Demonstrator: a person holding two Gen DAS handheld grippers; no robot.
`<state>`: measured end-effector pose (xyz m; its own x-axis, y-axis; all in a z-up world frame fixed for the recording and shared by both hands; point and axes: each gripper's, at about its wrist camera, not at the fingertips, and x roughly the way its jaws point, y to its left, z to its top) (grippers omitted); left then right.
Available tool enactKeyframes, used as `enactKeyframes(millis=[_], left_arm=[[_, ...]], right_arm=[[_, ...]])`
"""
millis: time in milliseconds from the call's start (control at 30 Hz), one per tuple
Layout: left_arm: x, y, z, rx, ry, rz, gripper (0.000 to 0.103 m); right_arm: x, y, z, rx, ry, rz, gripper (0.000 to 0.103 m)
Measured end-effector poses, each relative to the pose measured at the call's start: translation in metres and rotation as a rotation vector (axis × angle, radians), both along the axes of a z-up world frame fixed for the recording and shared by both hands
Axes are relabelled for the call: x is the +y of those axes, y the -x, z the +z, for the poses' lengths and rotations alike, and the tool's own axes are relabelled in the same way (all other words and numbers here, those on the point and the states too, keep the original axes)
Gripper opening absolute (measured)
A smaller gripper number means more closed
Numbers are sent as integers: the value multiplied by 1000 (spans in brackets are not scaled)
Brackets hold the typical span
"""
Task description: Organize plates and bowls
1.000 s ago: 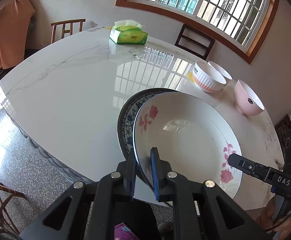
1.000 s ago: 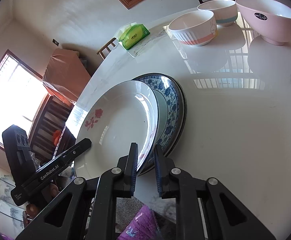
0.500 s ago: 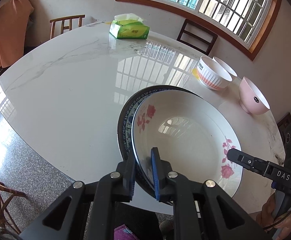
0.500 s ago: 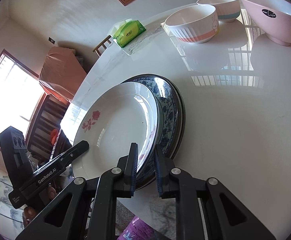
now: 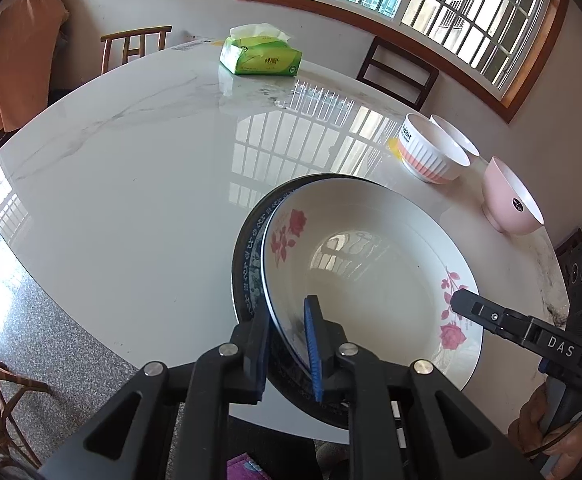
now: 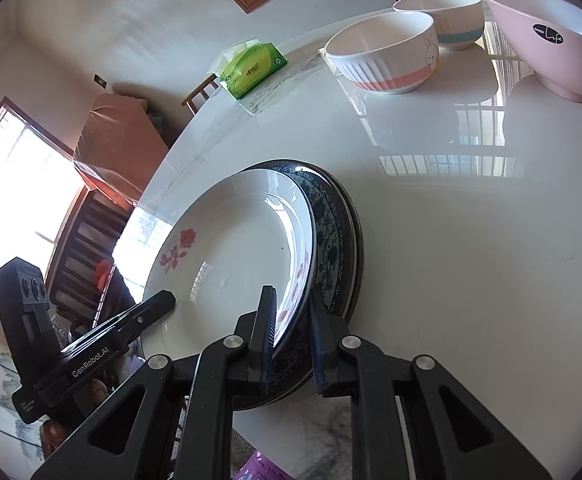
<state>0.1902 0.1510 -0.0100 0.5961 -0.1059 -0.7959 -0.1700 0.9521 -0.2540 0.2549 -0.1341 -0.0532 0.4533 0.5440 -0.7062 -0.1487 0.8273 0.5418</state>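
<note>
1. Right now I have my left claw (image 5: 289, 344) clenched on the near rim of the white plate (image 5: 371, 276) with red roses; one finger sits inside the rim and the other underneath.
2. My right claw (image 6: 291, 332) grips the opposite side of the same plate (image 6: 227, 256), its fingers closed over the rim.
3. The white plate lies tilted inside the blue patterned plate (image 5: 251, 264), whose dark rim shows along one side; the pair sit at the near edge of the tabletop (image 5: 131, 168), partly overhanging it. From the right wrist view the blue plate (image 6: 331, 232) peeks out on the far side.
4. Further along the tabletop stand three bowls: a ribbed white one with a salmon band (image 6: 383, 56), a white one with a pale blue band (image 6: 447, 20) just behind it, and a pink one (image 6: 551, 40) beside them.
5. A green tissue pack (image 5: 261, 56) rests near the far edge, well apart from the plates.
6. Wooden chairs (image 5: 399, 72) stand around the tabletop.
</note>
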Motion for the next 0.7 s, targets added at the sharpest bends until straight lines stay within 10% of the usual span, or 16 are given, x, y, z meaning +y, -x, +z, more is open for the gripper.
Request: enactKeyframes(millis=[400, 700], left_arm=[[8, 12, 30, -161, -83, 34, 36], [0, 26, 17, -131, 84, -61, 36]], right_arm=[[-1, -5, 1, -27, 35, -15, 12], [2, -1, 10, -116, 127, -24, 15]])
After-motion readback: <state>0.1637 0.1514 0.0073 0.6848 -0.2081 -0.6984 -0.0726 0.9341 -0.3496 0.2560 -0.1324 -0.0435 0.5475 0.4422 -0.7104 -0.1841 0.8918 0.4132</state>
